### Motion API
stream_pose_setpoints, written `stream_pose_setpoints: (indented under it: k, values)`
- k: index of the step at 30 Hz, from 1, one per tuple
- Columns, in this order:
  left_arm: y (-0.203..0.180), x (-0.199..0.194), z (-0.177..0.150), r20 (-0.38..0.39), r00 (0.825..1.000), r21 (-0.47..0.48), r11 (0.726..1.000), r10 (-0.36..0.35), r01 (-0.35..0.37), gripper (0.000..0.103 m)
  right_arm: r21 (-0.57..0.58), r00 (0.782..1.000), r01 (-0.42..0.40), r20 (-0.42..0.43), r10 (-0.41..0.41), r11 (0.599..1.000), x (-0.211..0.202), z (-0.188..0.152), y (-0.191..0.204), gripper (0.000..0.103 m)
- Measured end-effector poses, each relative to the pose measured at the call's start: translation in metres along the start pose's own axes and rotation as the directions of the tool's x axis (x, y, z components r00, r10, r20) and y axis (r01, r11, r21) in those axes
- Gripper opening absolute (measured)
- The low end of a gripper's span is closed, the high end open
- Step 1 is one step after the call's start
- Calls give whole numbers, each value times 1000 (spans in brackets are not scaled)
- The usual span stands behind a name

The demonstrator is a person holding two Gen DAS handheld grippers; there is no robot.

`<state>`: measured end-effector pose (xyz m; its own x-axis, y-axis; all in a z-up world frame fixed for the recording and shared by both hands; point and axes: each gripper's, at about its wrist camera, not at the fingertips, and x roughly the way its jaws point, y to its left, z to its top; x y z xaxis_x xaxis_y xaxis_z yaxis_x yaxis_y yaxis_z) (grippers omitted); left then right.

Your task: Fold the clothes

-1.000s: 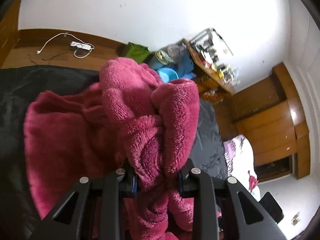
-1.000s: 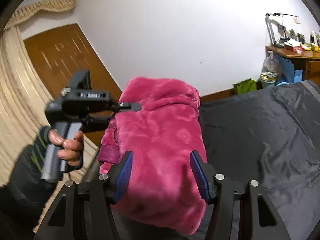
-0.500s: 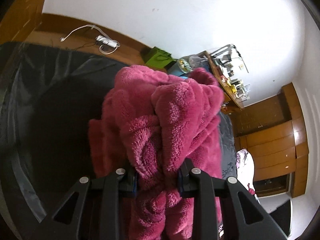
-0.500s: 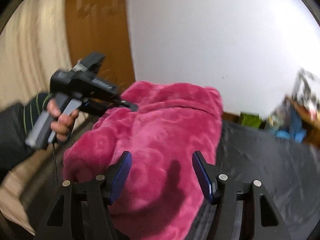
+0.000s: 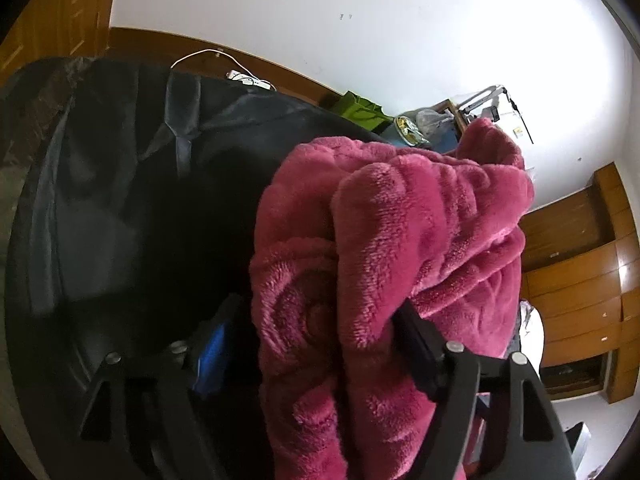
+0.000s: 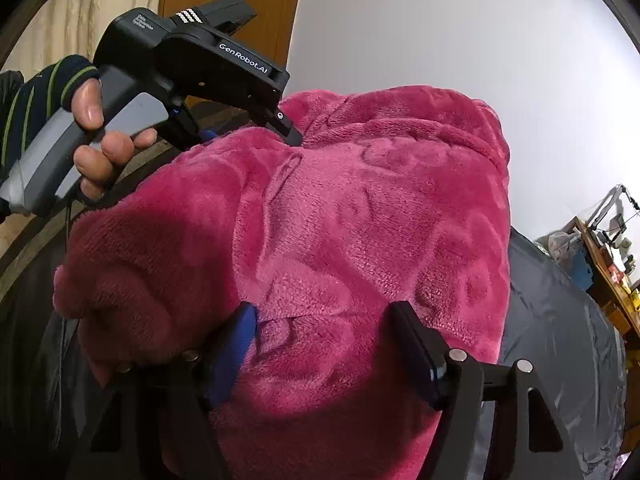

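Left wrist view: the left gripper [image 5: 320,344] has its jaws spread wide, with a thick bunched fold of the pink fleece garment [image 5: 384,248] lying between them; the fabric touches the right finger and hides most of the left one (a firm grip cannot be confirmed). The garment hangs above a black sheet [image 5: 132,184] covering the bed. Beyond lie a white power strip [image 5: 248,79], a green bag [image 5: 360,110] and wooden drawers [image 5: 580,280].

Right wrist view: the right gripper [image 6: 324,344] has jaws wide apart, with the garment [image 6: 360,240] bulging between its blue pads [image 6: 236,344]. The left gripper [image 6: 286,130], held by a hand [image 6: 100,136], reaches the garment's upper edge, its tip sunk in the fleece. The black sheet [image 6: 560,340] lies beneath, and a cluttered desk [image 6: 608,264] stands at right.
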<state>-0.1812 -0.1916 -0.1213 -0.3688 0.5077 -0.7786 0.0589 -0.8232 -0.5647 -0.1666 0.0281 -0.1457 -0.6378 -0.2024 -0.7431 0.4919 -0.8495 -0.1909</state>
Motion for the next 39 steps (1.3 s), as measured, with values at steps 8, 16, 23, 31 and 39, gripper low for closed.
stream_pose_setpoints:
  k: [8, 16, 23, 31, 39]
  values:
    - [-34, -29, -7, 80, 982, 82, 981, 170, -176, 80, 50, 999, -33, 11, 32, 998, -21, 5, -11, 74]
    - [-50, -78, -20, 167, 971, 37, 983, 174, -182, 80, -40, 986, -38, 160, 44, 998, -66, 25, 21, 74]
    - [-86, -96, -33, 179, 976, 125, 981, 126, -150, 82, -162, 1000, -27, 2, 28, 986, -4, 15, 61, 79]
    - [-78, -86, -34, 147, 980, 73, 987, 133, -145, 82, -114, 996, -81, 18, 84, 990, -16, 19, 48, 81]
    - [-130, -58, -6, 128, 991, 172, 983, 47, -69, 82, 7, 987, -64, 146, 62, 998, -72, 14, 21, 81]
